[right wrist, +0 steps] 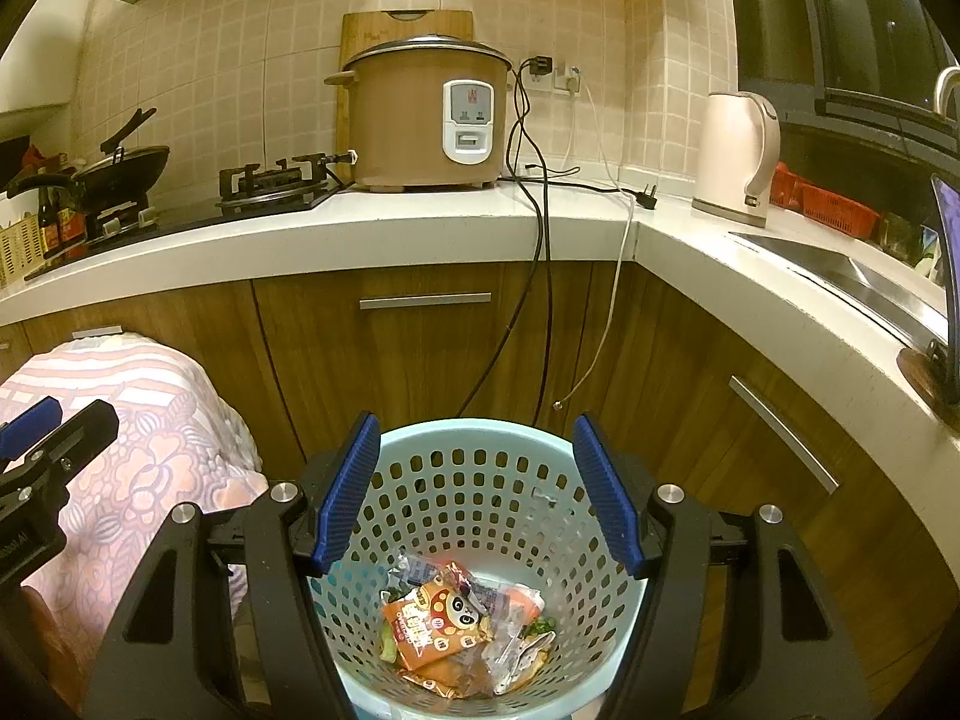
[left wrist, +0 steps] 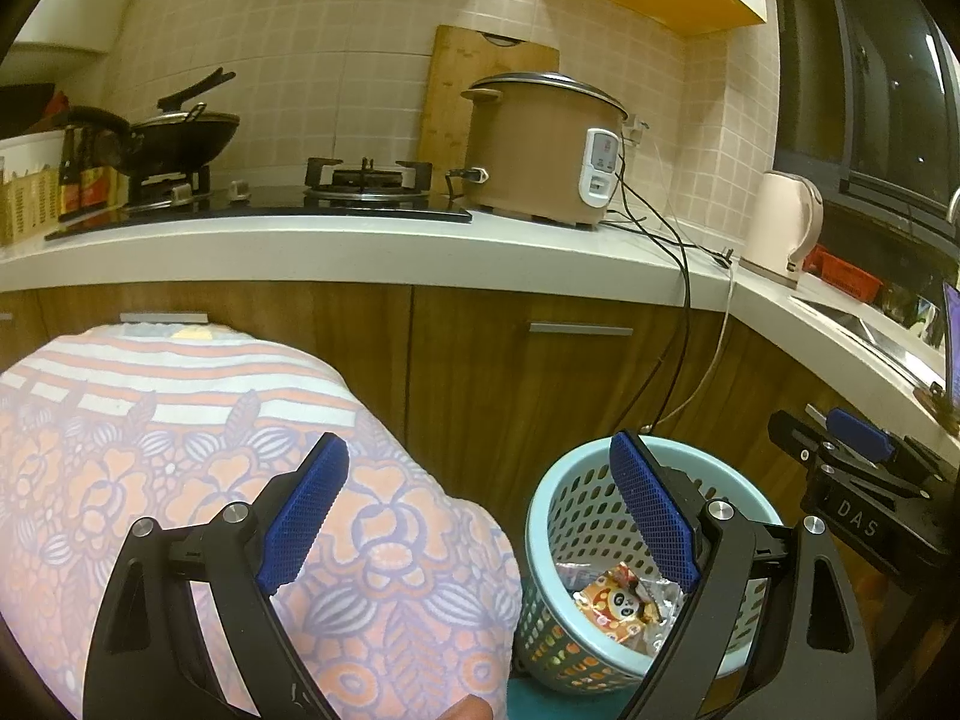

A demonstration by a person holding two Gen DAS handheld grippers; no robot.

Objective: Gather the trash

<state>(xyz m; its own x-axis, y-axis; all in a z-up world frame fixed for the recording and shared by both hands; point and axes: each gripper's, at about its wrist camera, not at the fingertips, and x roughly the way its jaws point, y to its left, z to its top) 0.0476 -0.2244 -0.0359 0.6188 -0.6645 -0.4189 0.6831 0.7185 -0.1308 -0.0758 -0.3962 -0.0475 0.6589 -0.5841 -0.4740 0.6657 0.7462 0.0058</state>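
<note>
Where white counter [right wrist: 456,228] bends, rice cooker [right wrist: 426,114], kettle [right wrist: 738,156]

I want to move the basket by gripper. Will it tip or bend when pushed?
The basket looks like thin perforated plastic, so probably light and slightly flexible. It holds only wrappers, so a push near its rim would likely slide or tip it.

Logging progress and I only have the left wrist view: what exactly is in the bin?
Observer: The blue basket holds an orange panda snack wrapper and crumpled clear plastic.
Operator: Is the right claw carrying anything?
Observer: No, the right claw is open and empty above the basket.
Operator: Anything plugged in behind the rice cooker?
Observer: Yes, a black plug sits in the wall socket.
</note>
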